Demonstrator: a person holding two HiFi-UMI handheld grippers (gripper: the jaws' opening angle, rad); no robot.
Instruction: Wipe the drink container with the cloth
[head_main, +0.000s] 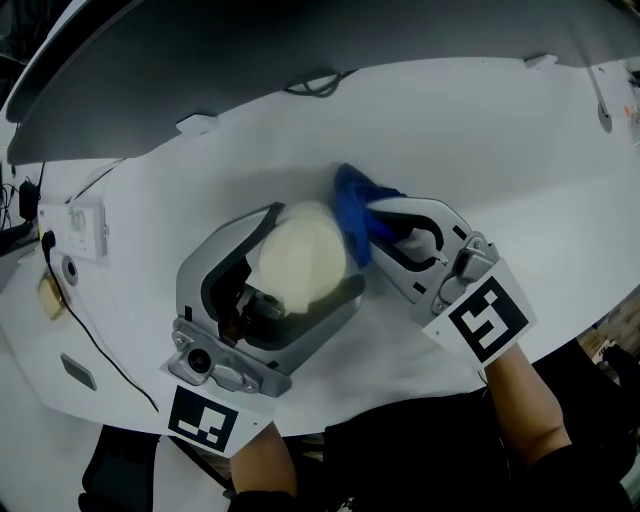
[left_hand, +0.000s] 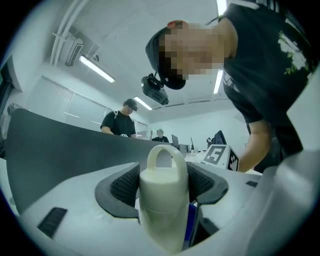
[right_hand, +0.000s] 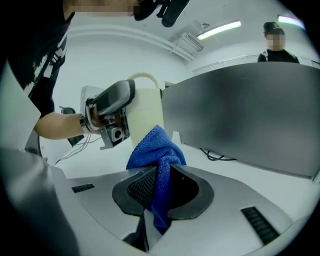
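Drink container (left_hand: 162, 207) is clamped at its body between the jaws of the left gripper (head_main: 318, 248), over the middle of the white table (head_main: 480, 130). Blue cloth (right_hand: 155, 150) is pinched tight in the right gripper (head_main: 372, 232), bunched ahead of the jaws and laid against the container's right side. Both pickups are done. Wiping is judged just started or under way; how much surface has been covered cannot be told. The remaining sides are left to be rubbed.
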